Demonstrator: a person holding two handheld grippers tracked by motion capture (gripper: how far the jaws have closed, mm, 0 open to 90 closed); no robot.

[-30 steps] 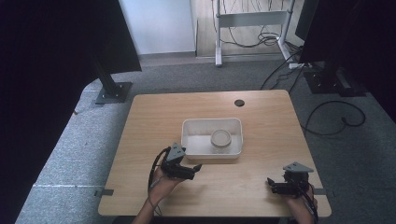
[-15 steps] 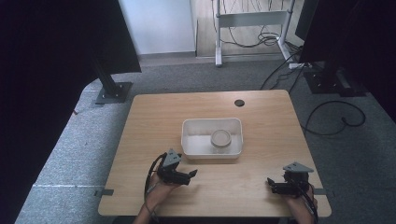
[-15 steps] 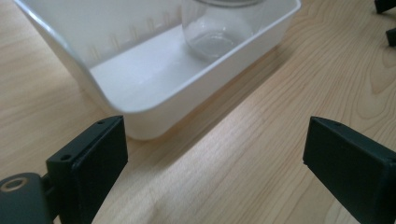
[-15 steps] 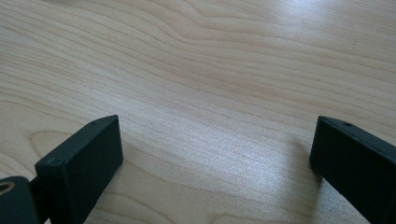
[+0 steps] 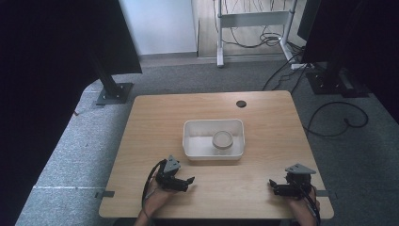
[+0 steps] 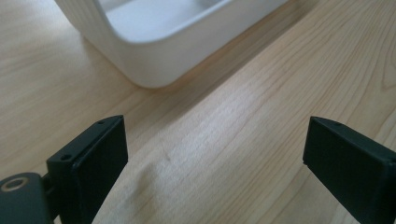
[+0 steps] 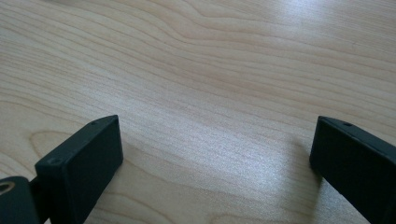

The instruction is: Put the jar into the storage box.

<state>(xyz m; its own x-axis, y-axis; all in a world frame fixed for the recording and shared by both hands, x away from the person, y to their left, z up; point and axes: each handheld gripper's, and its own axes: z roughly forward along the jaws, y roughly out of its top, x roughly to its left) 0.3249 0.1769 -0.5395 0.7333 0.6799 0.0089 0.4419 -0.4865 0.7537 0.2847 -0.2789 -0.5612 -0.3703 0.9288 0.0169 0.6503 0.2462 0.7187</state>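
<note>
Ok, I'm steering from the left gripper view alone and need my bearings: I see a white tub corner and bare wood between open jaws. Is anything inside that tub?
Observer: Yes. The high view shows a small round jar standing in the white tub, toward its right half.
Operator: Where is the other gripper?
Observer: The right gripper is near the table's front right corner, well apart from the tub.
Operator: Is it holding anything?
Observer: No. In the right gripper view its jaws stand wide open over bare wood.
</note>
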